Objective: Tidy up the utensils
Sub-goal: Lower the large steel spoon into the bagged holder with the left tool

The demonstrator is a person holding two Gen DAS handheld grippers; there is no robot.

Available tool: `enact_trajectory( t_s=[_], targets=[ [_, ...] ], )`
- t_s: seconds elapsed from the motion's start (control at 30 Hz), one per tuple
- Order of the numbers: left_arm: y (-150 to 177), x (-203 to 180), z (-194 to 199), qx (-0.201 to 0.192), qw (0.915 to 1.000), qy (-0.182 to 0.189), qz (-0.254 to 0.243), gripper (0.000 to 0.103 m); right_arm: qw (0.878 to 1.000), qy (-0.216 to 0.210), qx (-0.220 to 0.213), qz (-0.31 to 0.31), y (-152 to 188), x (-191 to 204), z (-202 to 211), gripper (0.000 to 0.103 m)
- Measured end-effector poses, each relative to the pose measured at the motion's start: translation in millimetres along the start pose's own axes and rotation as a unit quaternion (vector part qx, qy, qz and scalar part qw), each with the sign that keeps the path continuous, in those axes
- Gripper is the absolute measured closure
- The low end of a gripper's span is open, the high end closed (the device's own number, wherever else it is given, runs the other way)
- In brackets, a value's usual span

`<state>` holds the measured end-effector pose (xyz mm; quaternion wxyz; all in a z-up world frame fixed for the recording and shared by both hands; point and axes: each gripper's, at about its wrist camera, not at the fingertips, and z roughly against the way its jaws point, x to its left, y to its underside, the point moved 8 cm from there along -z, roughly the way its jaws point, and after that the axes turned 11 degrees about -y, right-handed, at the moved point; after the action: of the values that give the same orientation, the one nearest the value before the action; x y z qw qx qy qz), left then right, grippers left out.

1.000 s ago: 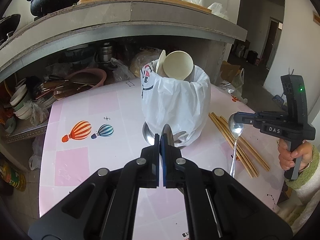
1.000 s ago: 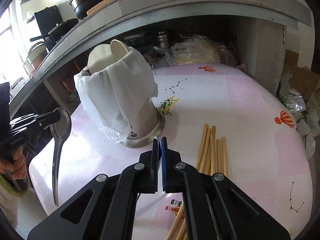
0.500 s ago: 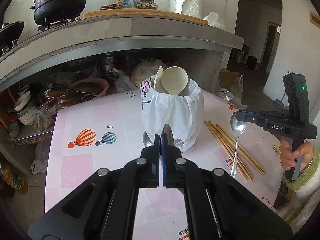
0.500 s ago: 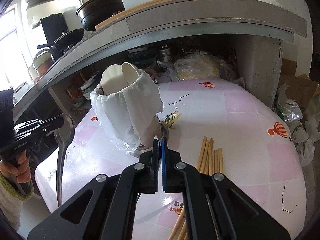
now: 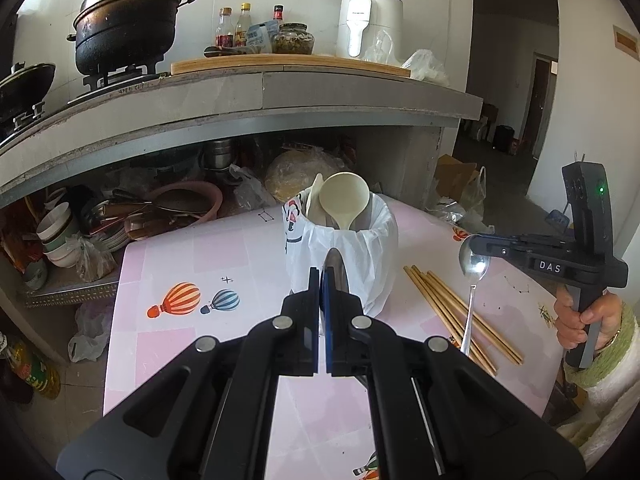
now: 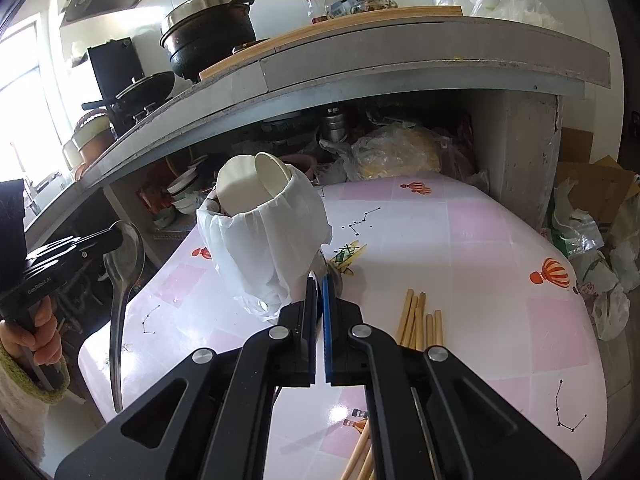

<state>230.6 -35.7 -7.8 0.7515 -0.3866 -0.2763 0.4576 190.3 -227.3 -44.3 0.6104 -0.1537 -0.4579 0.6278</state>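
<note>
A cluttered kitchen is filling the background, with a grey slab shelf (image 5: 280,96) running above a low pink counter (image 5: 180,248) printed with balloons. Standing near the counter's far edge is a holder (image 5: 352,248) wrapped in a white bag, with pale ladles (image 5: 344,200) poking out of its top. A bundle of chopsticks (image 5: 452,308) is lying flat toward the counter's right edge, just beside the holder.

Each tool is clenched on a metal spoon. The left tool (image 5: 322,276) is pinching its spoon (image 6: 124,264) by the bowl, so the handle is hanging down off the counter's near-left corner. The right tool (image 5: 476,245) is gripping the other spoon (image 5: 474,280) the same way, its handle dangling over the chopsticks. Both spoons are hanging in the air, not yet in the holder.

The spoons are looking stiff, light and slick, so a pinch on the smooth bowl is likely to let them swing or slip; dropping each one handle-first into the holder's mouth seems the safe course. The chopsticks are probably light and prone to rolling, best taken near the middle of the bundle.
</note>
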Motion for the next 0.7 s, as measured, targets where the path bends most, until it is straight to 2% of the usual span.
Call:
enact_trajectory(
  t_s=[0.4,0.7],
  targets=[
    [-32,3,19,-0.04,0.9992,-0.008,0.0,0.102,1.0,0.001,-0.006,-0.005,-1,-3,4,0.1],
    [-73,9,34,-0.084,0.9963,-0.018,-0.001,0.102,1.0,0.002,-0.006,-0.01,-1,-7,4,0.1]
  ],
)
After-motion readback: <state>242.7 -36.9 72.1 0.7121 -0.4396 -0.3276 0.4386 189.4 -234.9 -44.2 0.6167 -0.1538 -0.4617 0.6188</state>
